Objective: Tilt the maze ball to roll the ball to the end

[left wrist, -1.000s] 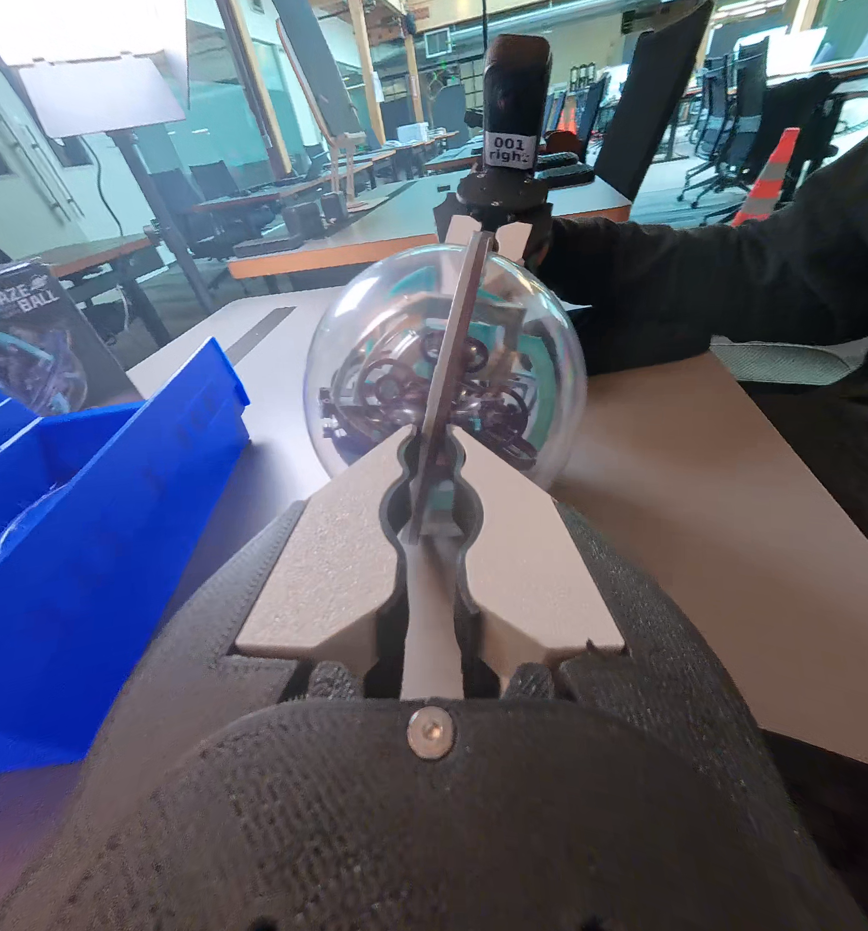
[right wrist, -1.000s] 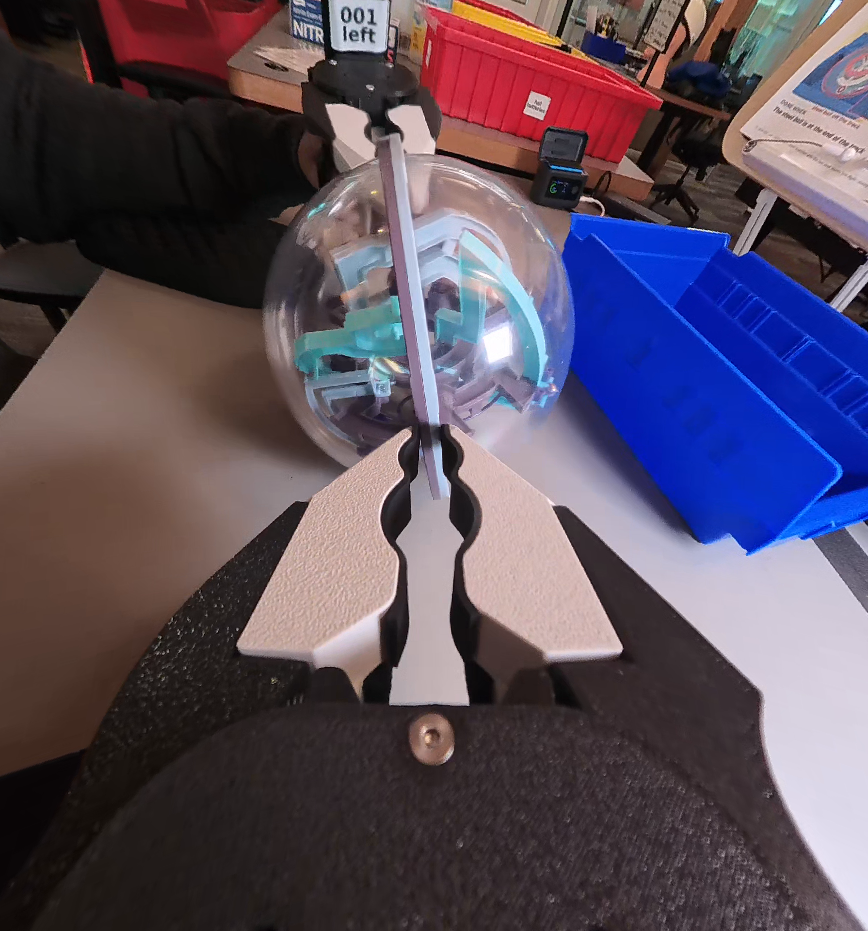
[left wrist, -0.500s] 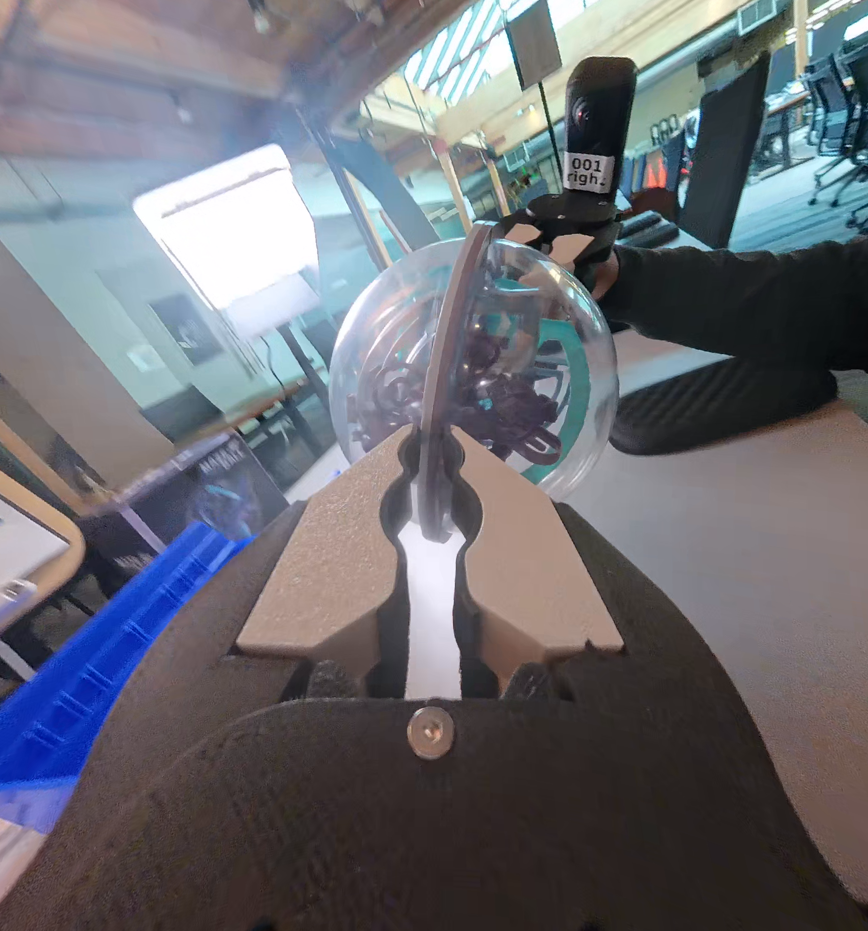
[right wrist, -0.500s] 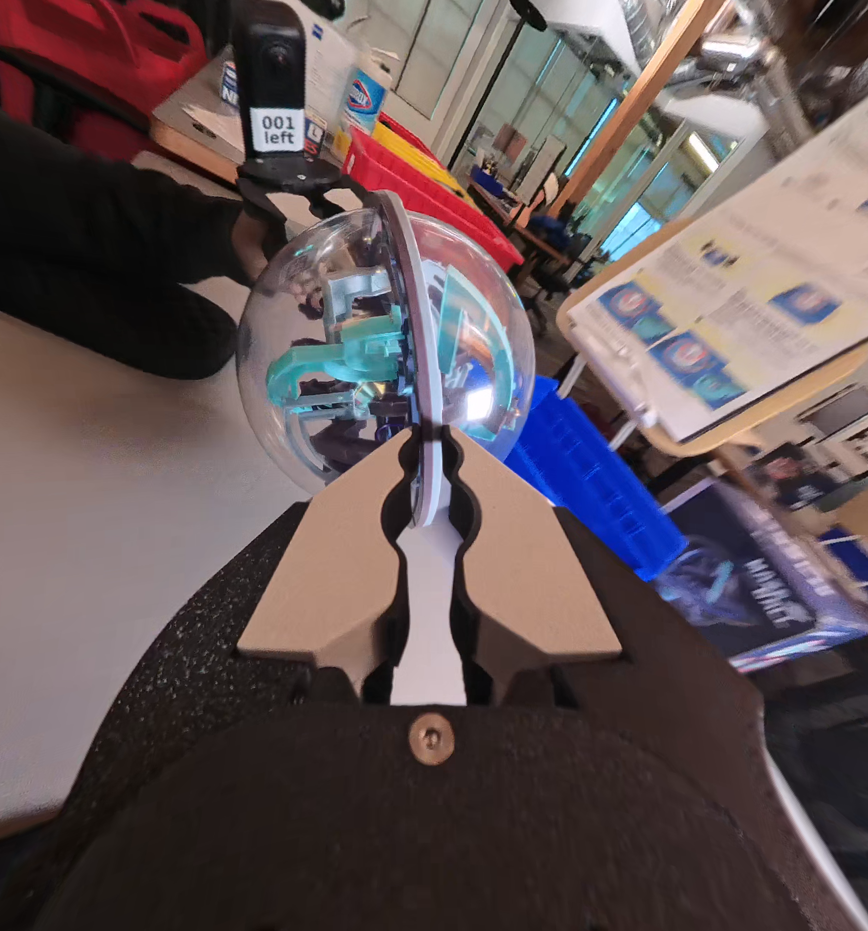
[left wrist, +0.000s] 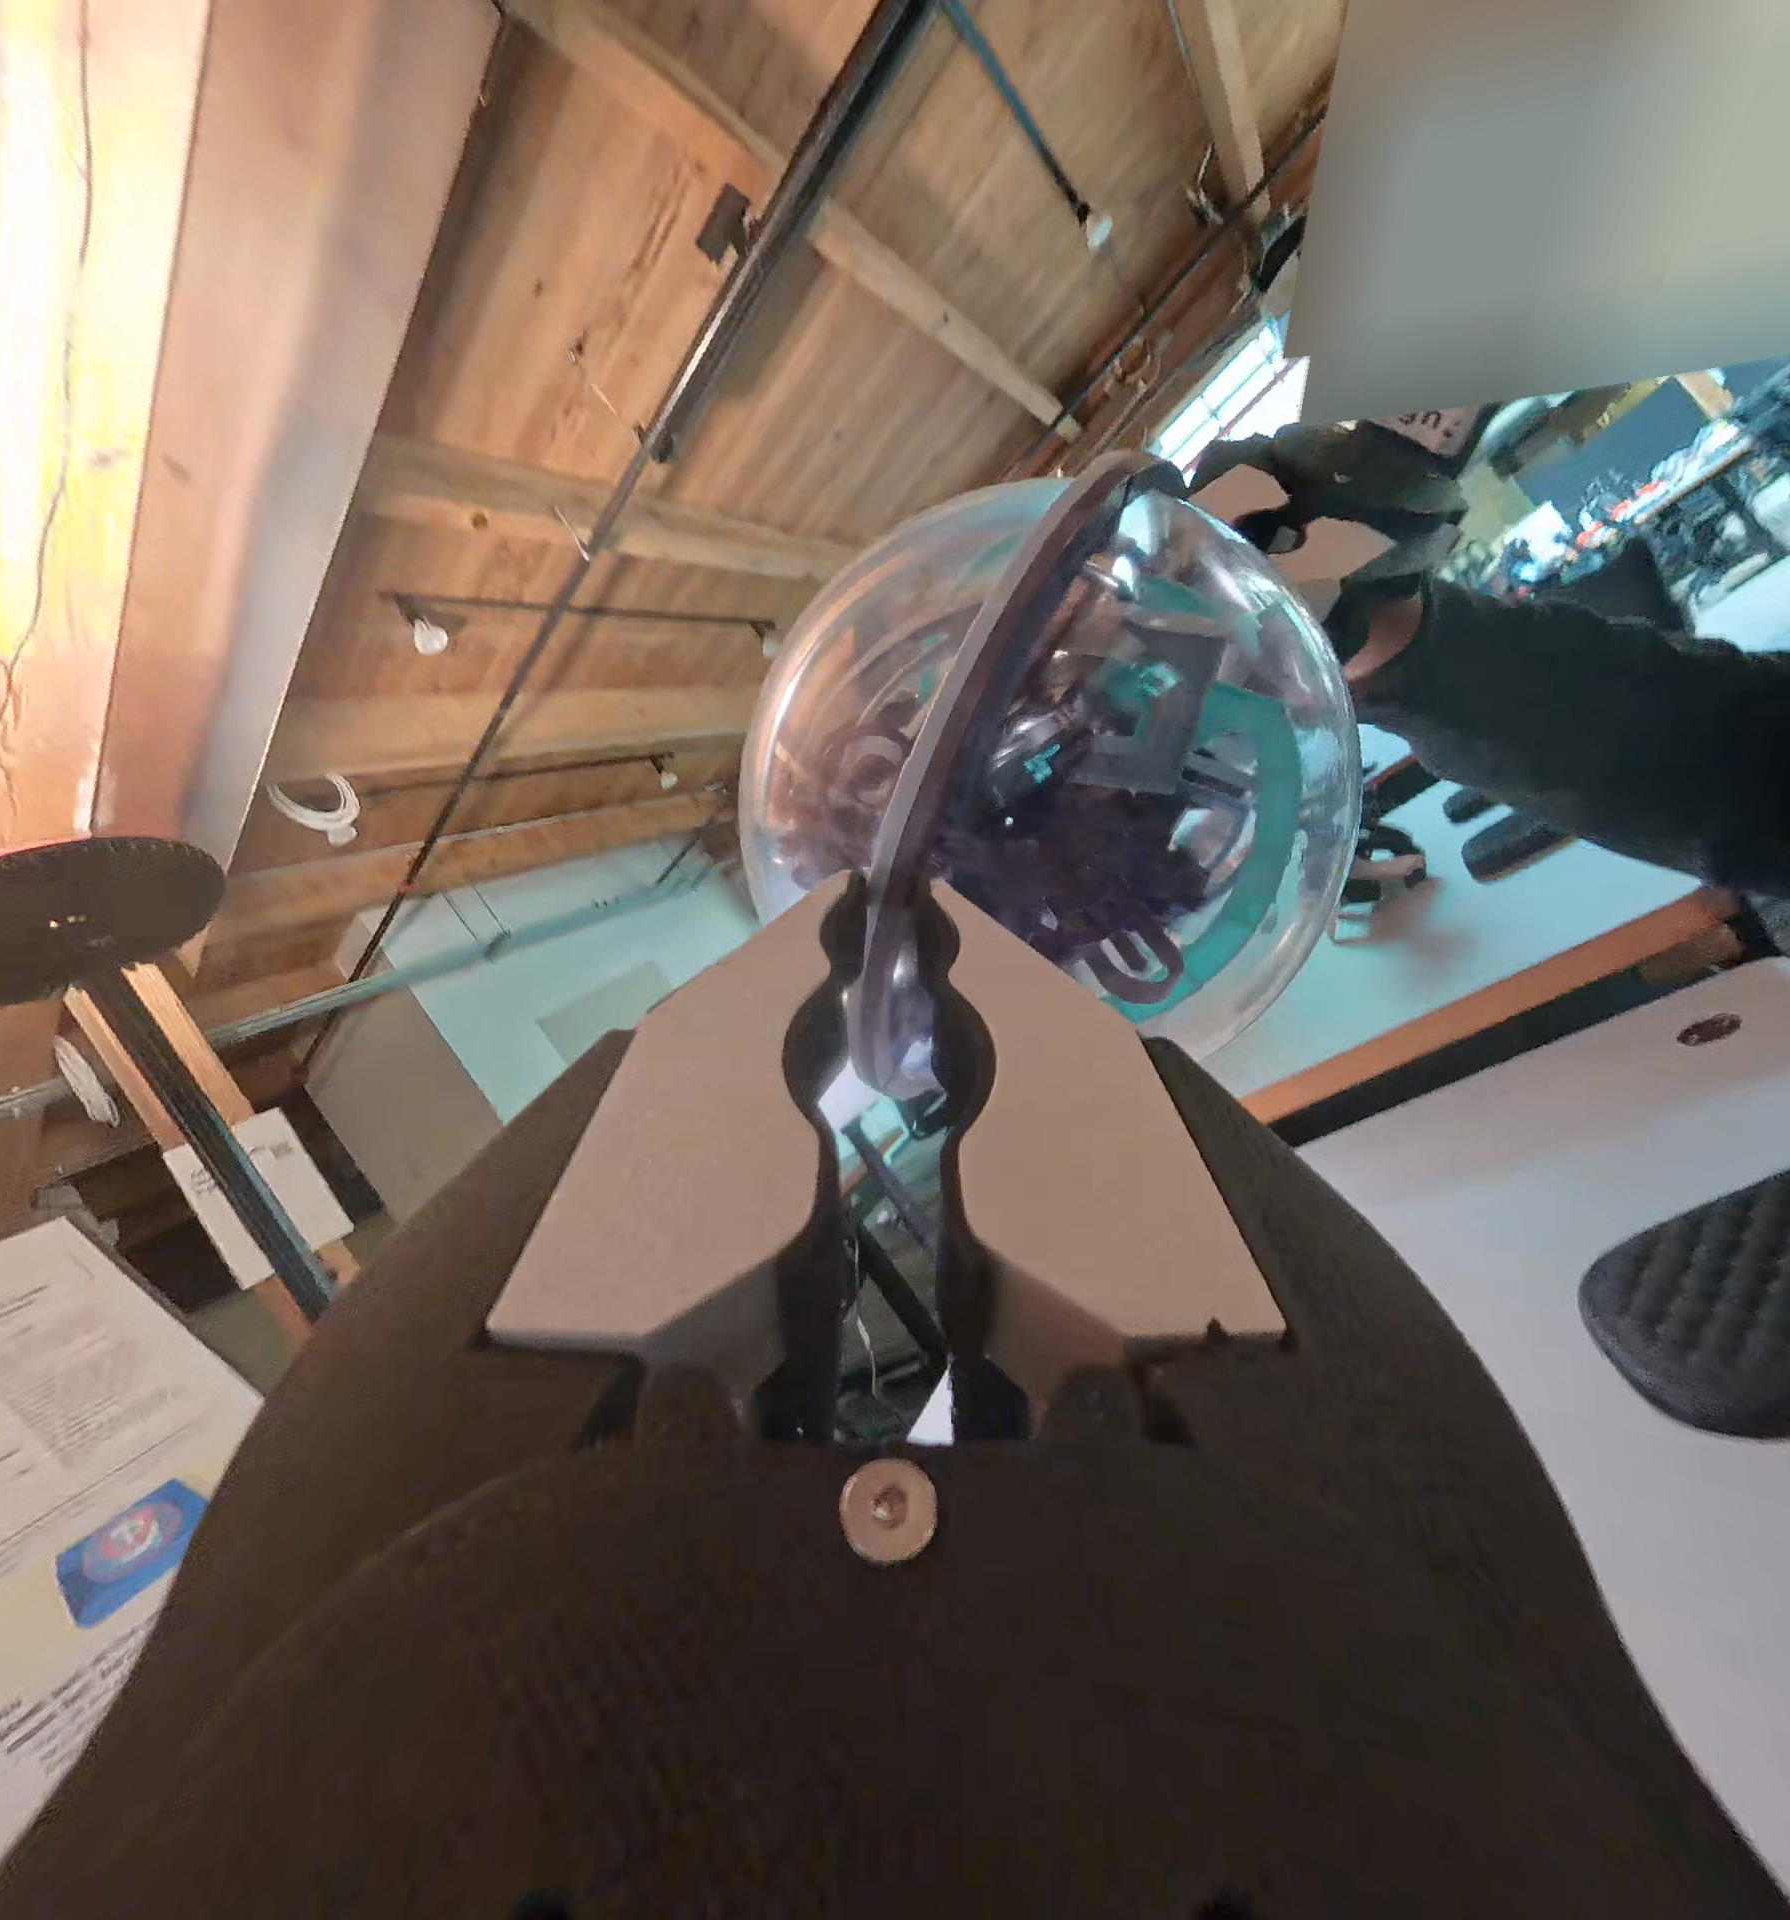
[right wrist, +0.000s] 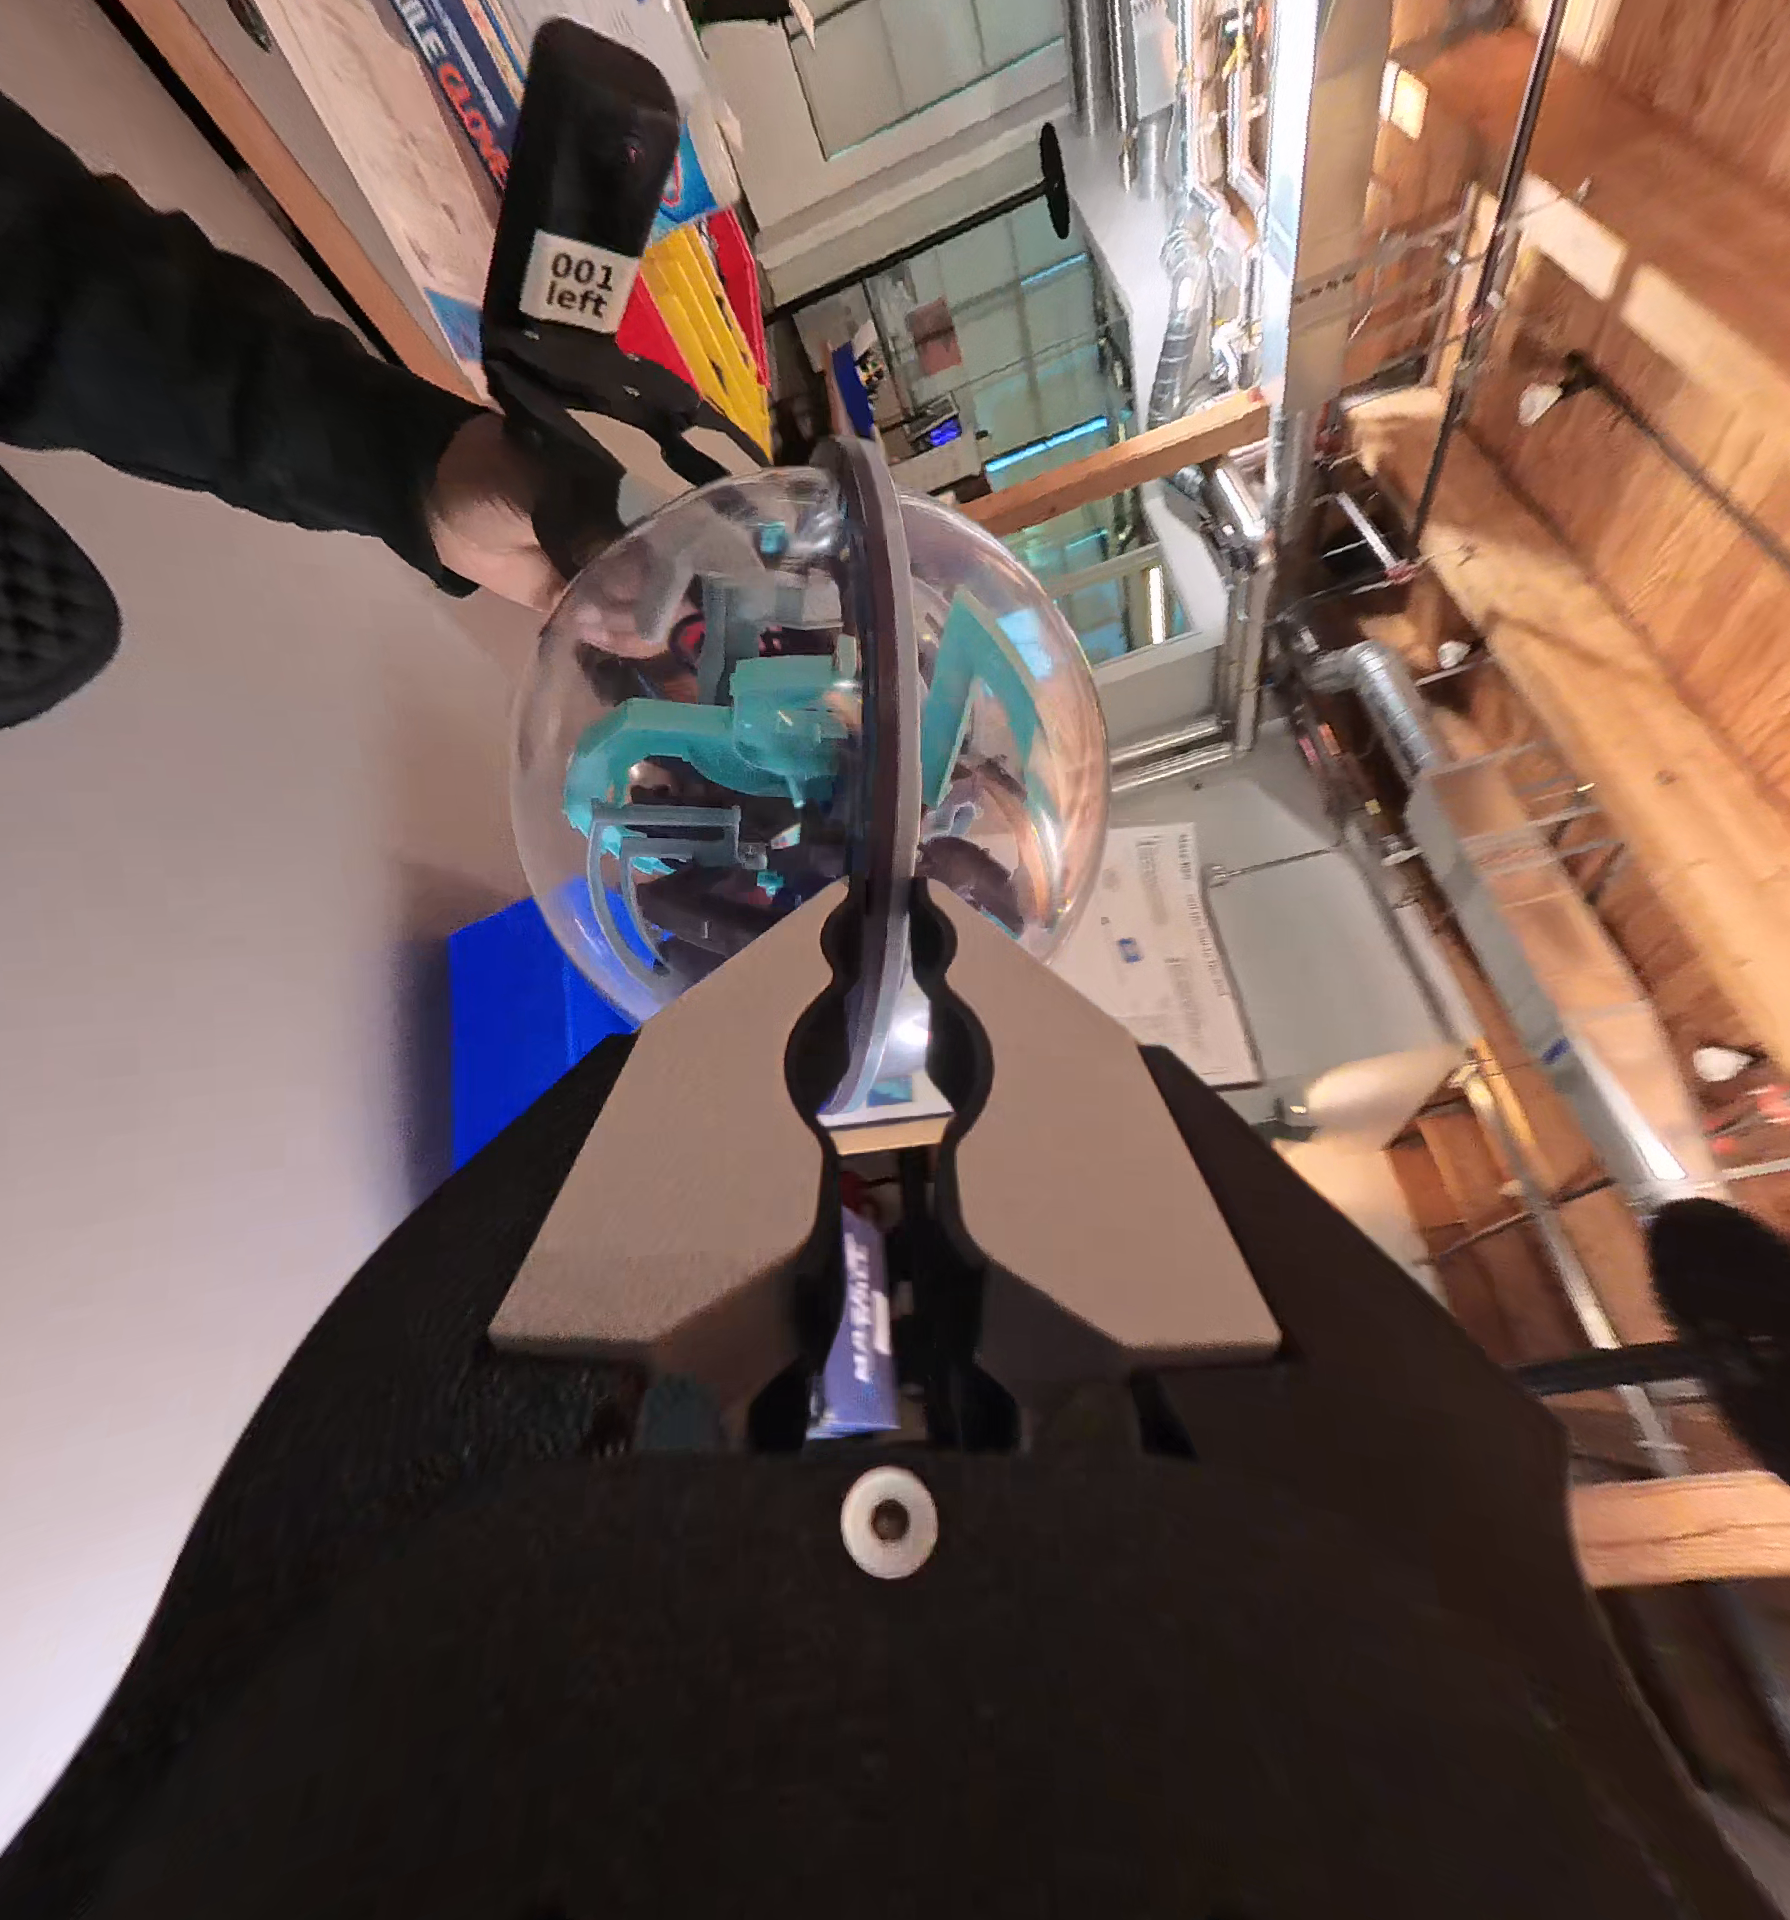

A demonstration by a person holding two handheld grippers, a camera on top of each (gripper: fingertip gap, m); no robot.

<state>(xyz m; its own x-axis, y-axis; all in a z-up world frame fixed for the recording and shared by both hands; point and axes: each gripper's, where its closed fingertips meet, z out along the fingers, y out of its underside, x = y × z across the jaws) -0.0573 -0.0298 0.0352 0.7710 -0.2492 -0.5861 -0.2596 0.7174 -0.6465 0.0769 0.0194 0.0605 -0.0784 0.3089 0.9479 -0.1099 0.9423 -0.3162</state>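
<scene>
The maze ball (left wrist: 1067,748) is a clear sphere with teal, grey and dark purple tracks inside and a flat grey ring around its middle. My left gripper (left wrist: 889,904) is shut on that ring at the near side and holds the ball in the air, tilted far over. The ball also shows in the right wrist view (right wrist: 766,748), where my right gripper (right wrist: 878,904) is shut on the ring from the opposite side. The right gripper (left wrist: 1317,509) appears behind the ball in the left wrist view, and the left gripper (right wrist: 610,416) behind it in the right wrist view. I cannot make out the small ball inside.
The white table (left wrist: 1556,1226) lies below at the right, with a black padded rest (left wrist: 1743,1309) on it. A blue bin (right wrist: 517,1029) sits under the ball. Printed sheets on a board (left wrist: 49,1455) stand at the left. A person's dark sleeve (right wrist: 174,343) reaches in.
Both grippers have rolled the maze ball strongly to one side and lifted it, so the views now show the ceiling. The grips on the ring have held throughout.
</scene>
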